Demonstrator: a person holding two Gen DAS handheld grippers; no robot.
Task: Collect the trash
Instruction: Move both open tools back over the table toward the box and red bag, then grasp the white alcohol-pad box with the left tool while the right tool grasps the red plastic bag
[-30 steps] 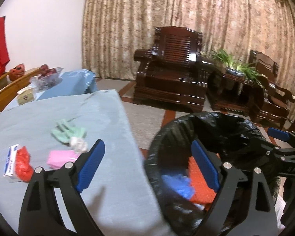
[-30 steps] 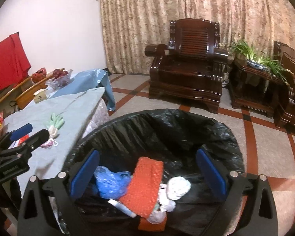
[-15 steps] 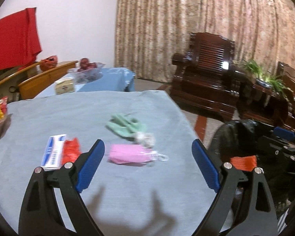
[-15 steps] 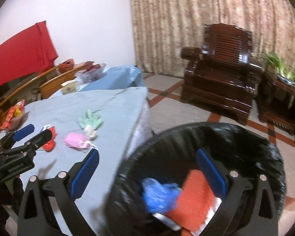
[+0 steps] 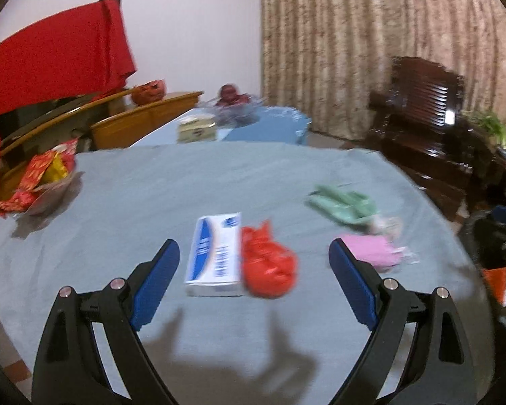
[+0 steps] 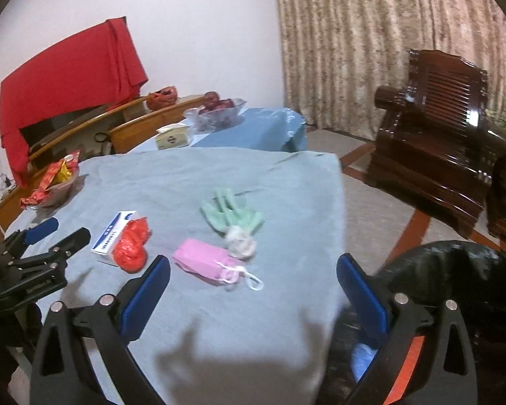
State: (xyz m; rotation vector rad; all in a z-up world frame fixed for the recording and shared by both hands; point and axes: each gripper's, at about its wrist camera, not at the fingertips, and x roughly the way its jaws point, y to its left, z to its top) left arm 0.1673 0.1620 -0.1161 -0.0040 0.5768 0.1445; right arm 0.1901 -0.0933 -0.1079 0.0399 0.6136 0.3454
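Snacks in red and yellow wrappers (image 5: 44, 175) sat heaped in a bowl at the far left of the grey tablecloth (image 5: 151, 195). Right of them the left gripper (image 5: 253, 270) hovered low over the cloth, its blue-padded fingers (image 5: 155, 283) spread wide and holding nothing, with a white and blue box (image 5: 216, 256) lying between them and a crumpled red bag (image 5: 268, 270) touching the box's right side. Further right lay a green glove (image 6: 229, 214), a pale crumpled wad (image 6: 241, 246) at its near end, and just in front of that a pink mask (image 6: 205, 265) with its white ear loop trailing toward the table's edge. The right gripper (image 6: 253, 290) hung over this near right part of the table, fingers (image 6: 362, 298) likewise spread and empty, the mask just beyond them. Beside the table's right corner stood the black trash bag (image 6: 455, 270), with blue and orange scraps showing inside. Past it, against the curtain (image 6: 371, 33), was a dark wooden armchair (image 6: 438, 128).
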